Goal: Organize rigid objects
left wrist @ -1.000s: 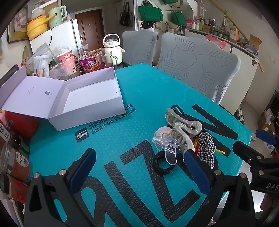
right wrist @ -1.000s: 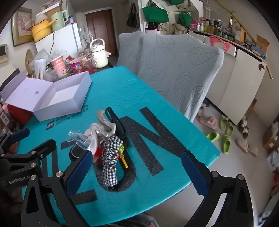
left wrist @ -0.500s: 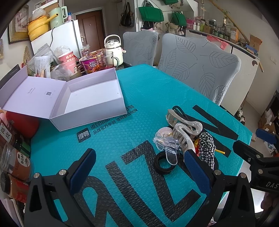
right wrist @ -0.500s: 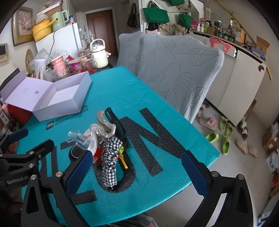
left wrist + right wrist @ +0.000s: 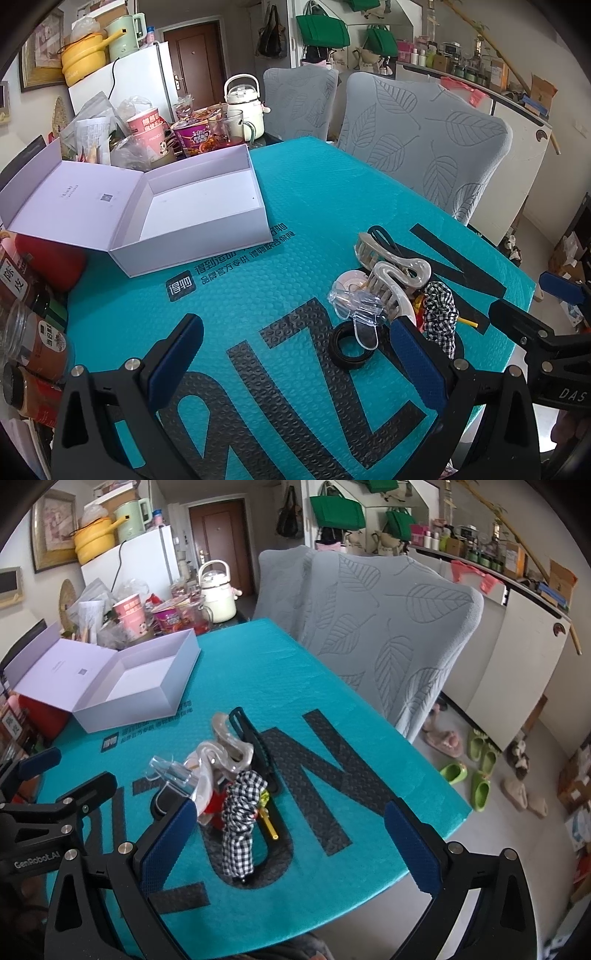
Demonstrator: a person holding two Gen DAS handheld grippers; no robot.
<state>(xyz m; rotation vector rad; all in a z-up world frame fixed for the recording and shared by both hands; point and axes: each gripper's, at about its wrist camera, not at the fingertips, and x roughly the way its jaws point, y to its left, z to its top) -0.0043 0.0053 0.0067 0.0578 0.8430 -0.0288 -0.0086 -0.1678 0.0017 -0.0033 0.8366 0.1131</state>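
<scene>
A heap of hair accessories, topped by a cream plastic claw clip (image 5: 397, 271) with a black-and-white checked scrunchie (image 5: 242, 823) beside it, lies near the right edge of the teal bubble-textured table mat (image 5: 295, 206). Bare mat separates it from the open white cardboard box (image 5: 192, 210) at the far left. The left gripper (image 5: 295, 354) and right gripper (image 5: 291, 840) both hover with jaws wide, empty.

Hair clips (image 5: 391, 273), a checked scrunchie (image 5: 240, 819) and a black ring (image 5: 351, 347) are piled together; the white box (image 5: 192, 206) lies open, well apart.
</scene>
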